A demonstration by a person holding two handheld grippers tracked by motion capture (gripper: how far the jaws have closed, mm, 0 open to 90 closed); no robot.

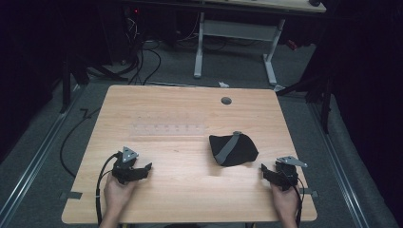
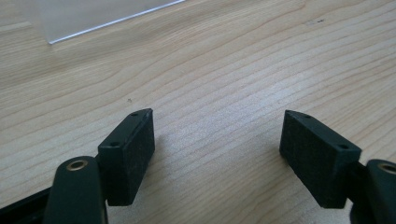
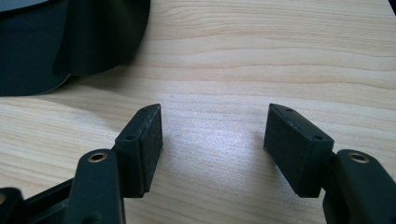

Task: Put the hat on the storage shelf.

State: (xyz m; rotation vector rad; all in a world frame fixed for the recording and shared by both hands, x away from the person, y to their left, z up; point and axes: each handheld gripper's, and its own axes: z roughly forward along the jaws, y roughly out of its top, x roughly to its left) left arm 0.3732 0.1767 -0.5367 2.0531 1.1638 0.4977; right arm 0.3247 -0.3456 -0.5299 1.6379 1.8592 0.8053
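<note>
Right of centre on the light wooden surface (image 1: pixel 180 190) lies a black fabric cap with a grey strap (image 1: pixel 233 149), just far-left of the right tool (image 1: pixel 265 172). Both tools, left tool (image 1: pixel 146 169) included, rest released and empty; the right hand is nearer.

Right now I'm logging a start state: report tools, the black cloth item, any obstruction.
Left tool open, empty. Right tool open, empty. Black pouch with grey strap untouched, beside right tool. Clear acrylic tray farther back; nothing blocking.
</note>
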